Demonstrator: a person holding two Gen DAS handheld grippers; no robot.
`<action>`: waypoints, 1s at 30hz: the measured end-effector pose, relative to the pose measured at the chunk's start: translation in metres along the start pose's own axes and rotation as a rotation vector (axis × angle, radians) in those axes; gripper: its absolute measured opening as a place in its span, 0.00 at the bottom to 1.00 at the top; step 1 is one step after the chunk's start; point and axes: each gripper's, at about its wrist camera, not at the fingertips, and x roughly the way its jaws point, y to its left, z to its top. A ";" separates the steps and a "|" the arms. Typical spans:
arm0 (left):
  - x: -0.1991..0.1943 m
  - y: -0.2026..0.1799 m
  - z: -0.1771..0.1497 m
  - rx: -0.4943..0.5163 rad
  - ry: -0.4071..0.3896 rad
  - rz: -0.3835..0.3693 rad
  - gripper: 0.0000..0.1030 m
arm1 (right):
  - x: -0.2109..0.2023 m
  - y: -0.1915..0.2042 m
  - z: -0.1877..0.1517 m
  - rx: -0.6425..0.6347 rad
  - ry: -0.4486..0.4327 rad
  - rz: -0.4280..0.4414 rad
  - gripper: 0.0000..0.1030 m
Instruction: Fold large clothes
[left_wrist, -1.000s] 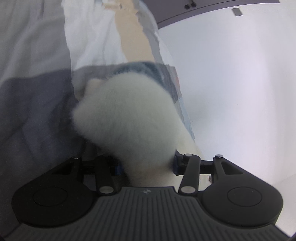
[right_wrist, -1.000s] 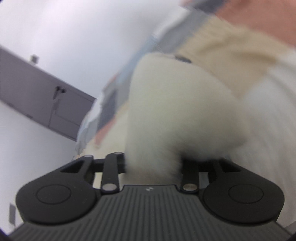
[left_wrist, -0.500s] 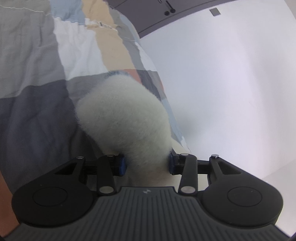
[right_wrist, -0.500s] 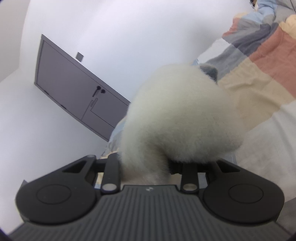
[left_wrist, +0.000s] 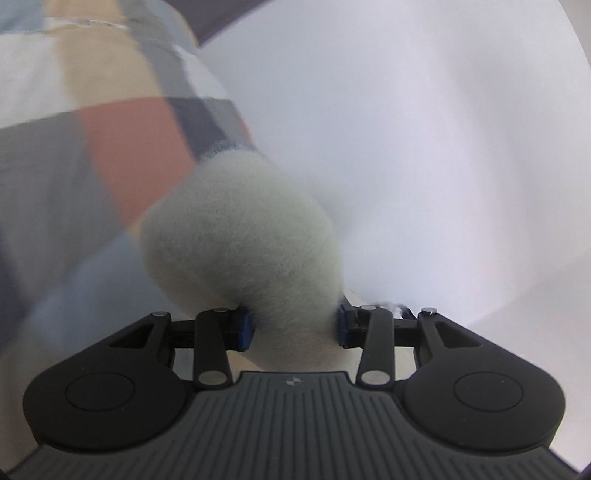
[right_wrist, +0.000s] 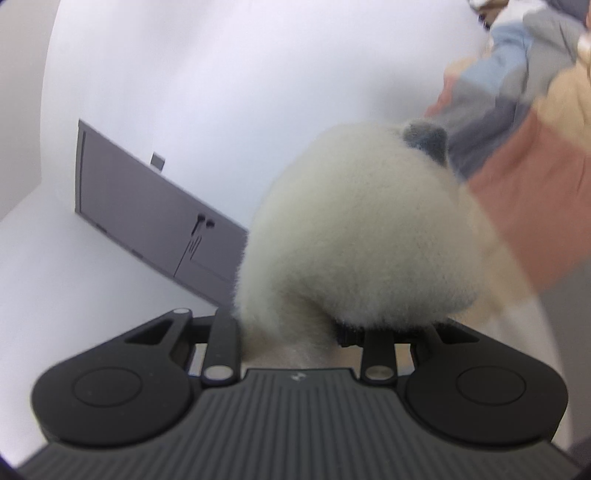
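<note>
Both grippers clamped on cream fleece garment, lifted above patchwork bedcover.

Left gripper (left_wrist: 293, 328) pinching fleece garment (left_wrist: 240, 236) between blue pads (left_wrist: 244, 329), now swung toward white wall (left_wrist: 424, 147); bedcover (left_wrist: 92, 147) blurred. Right gripper (right_wrist: 290, 334) gripping fleece (right_wrist: 354, 236); only there: grey cabinet (right_wrist: 147, 218), grey patch (right_wrist: 424, 138).

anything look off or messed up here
Nothing damaged or spilled. Both the left gripper and right gripper are shut on bunched white fleece garment, with the patchwork bedspread behind. Both views are motion-blurred.
</note>
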 end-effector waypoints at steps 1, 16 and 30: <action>0.013 -0.012 0.002 0.009 0.012 -0.011 0.45 | -0.001 -0.001 0.013 -0.001 -0.011 -0.007 0.34; 0.172 -0.092 -0.021 0.125 0.117 -0.016 0.45 | 0.017 -0.084 0.122 0.162 -0.104 -0.143 0.34; 0.183 -0.002 -0.071 0.269 0.252 0.017 0.45 | 0.021 -0.182 0.046 0.307 -0.002 -0.195 0.35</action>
